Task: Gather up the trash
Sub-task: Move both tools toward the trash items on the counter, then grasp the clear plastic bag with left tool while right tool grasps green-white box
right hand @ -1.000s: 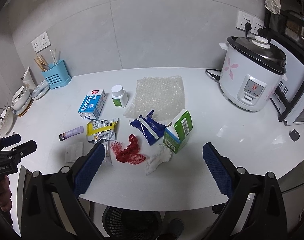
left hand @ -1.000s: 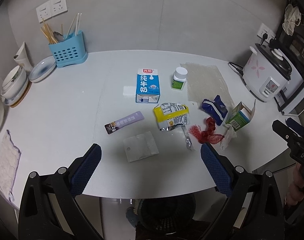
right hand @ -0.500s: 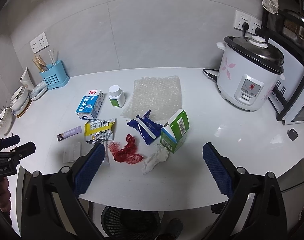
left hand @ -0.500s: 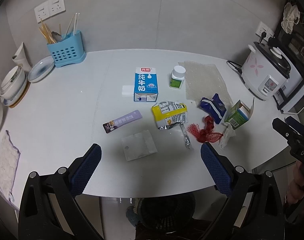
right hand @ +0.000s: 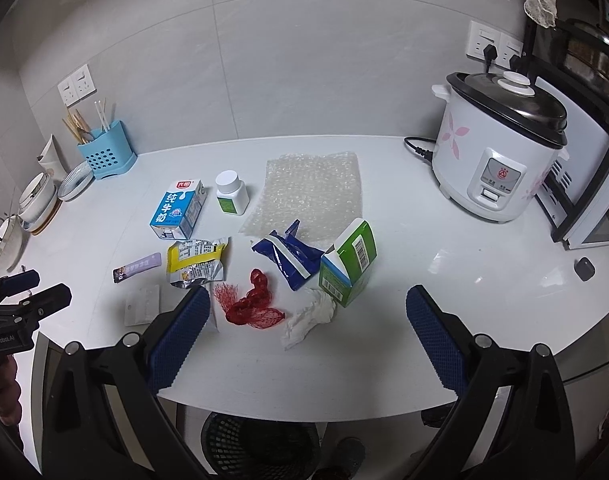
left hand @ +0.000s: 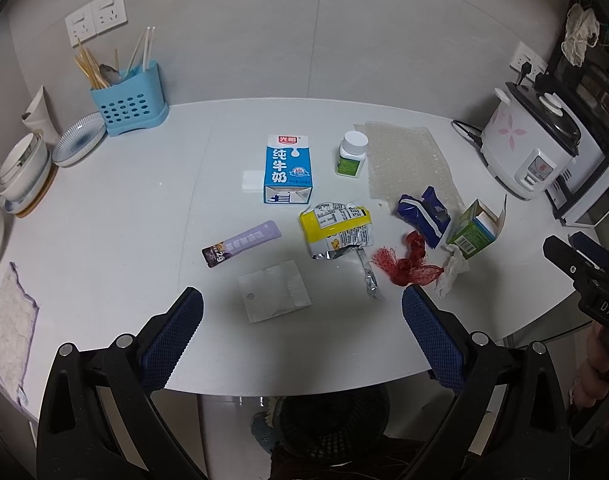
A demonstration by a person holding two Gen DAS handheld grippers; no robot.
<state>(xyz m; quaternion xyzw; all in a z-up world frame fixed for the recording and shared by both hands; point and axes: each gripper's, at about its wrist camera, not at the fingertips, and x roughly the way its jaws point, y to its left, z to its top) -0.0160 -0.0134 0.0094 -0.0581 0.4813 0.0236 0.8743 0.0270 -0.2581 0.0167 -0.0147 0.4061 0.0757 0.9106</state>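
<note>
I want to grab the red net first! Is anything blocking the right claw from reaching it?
Nothing visible blocks it. The right claw hangs open above the near table edge, and the red net lies on the bare table just ahead, between the crumpled tissue and a silver wrapper strip.

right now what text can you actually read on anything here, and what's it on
"光明" and "纯牛奶": blue milk carton
"29": purple sachet
"DAS": right hand-held gripper
"GenRobot.AI": left hand-held gripper
Yellow snack wrapper, green box, white bottle, rice cooker: print too small to read.
</note>
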